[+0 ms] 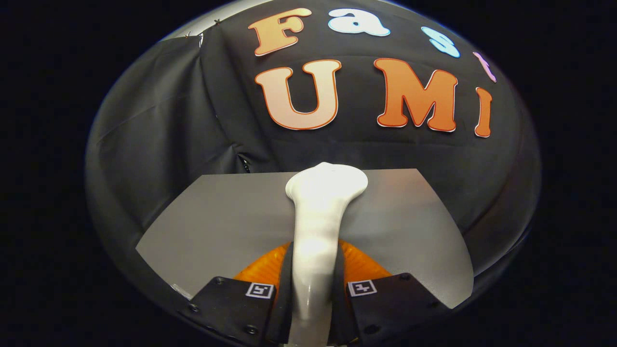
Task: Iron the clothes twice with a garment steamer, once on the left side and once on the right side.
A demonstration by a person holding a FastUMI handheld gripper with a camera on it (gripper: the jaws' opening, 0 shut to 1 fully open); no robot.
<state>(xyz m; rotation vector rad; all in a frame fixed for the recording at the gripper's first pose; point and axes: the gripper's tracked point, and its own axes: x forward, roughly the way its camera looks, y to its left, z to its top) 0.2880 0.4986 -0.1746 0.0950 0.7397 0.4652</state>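
My claw is clenched on the handle of the white garment steamer, one finger pressing each side of it. The steamer runs forward from between my fingers, and its broad head flares out beyond them, reaching the far edge of the grey table. The head sits about midway along that edge. I cannot tell whether the head touches the tabletop or hangs above it. Behind the fingers an orange ribbed part shows to either side of the handle. A black cloth wall stands behind the table.
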